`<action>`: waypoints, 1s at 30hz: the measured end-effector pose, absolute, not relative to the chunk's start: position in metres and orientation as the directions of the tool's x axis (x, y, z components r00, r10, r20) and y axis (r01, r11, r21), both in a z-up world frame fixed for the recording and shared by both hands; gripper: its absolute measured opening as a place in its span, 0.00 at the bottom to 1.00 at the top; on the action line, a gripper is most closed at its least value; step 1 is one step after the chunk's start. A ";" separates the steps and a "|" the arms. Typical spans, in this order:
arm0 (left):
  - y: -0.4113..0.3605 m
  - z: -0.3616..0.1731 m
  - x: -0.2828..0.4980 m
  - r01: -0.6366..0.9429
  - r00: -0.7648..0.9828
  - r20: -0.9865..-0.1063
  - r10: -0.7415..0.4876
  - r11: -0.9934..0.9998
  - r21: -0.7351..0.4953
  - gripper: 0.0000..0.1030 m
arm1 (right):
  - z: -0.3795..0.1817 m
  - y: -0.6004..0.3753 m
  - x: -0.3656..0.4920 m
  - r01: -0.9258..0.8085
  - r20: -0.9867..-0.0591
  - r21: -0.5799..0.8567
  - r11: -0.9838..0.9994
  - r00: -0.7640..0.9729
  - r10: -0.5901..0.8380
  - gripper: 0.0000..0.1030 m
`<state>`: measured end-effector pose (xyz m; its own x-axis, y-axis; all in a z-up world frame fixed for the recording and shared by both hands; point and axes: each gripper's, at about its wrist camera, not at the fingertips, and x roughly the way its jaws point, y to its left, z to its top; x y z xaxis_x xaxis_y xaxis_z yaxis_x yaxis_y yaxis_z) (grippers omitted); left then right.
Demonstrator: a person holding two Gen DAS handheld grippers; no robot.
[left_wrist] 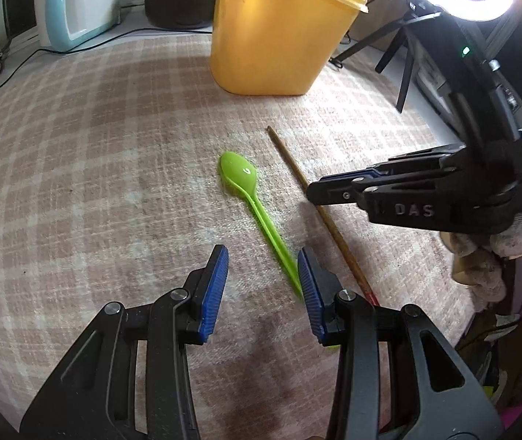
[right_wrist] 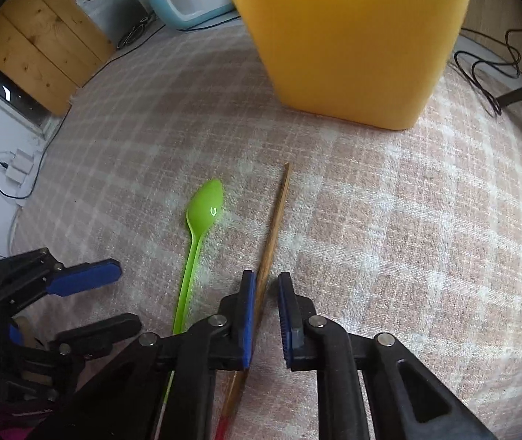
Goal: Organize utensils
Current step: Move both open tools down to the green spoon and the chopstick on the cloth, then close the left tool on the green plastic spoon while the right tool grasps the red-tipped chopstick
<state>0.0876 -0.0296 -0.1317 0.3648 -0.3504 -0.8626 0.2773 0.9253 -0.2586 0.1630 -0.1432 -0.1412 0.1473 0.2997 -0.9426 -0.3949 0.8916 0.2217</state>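
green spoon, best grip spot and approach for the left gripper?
Grip the green spoon mid-handle, not the bowl: the handle is thin and straight, lying flat on the cloth. Come from above with the left gripper, fingers straddling the handle crosswise; it sits slightly right of centre now, near the chopstick.

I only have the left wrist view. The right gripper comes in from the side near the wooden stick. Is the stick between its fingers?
Observer: Yes. In the right wrist view the wooden stick runs between the fingers of the right gripper, which are open with a narrow gap.
Operator: Is it touching a finger?
Observer: It lies close against the left one; I cannot tell contact.
Operator: What is off to the left beyond the cloth?
Observer: Wooden boards leaning there, and a white plug with a cable.
Operator: And the spoon?
Observer: The green spoon lies flat just left of the stick, bowl toward the yellow bin.
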 end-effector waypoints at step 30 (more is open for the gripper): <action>-0.038 -0.151 0.126 0.203 0.290 -0.927 -0.239 0.962 -0.185 0.04 | -0.142 -0.155 0.187 -0.395 -0.932 0.310 0.865 0.053 0.358 0.13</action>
<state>0.1257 -0.0376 -0.1509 0.2899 -0.2393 -0.9266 0.2035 0.9615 -0.1847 0.1871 -0.1553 -0.1417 0.0526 0.3578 -0.9323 -0.3948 0.8650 0.3097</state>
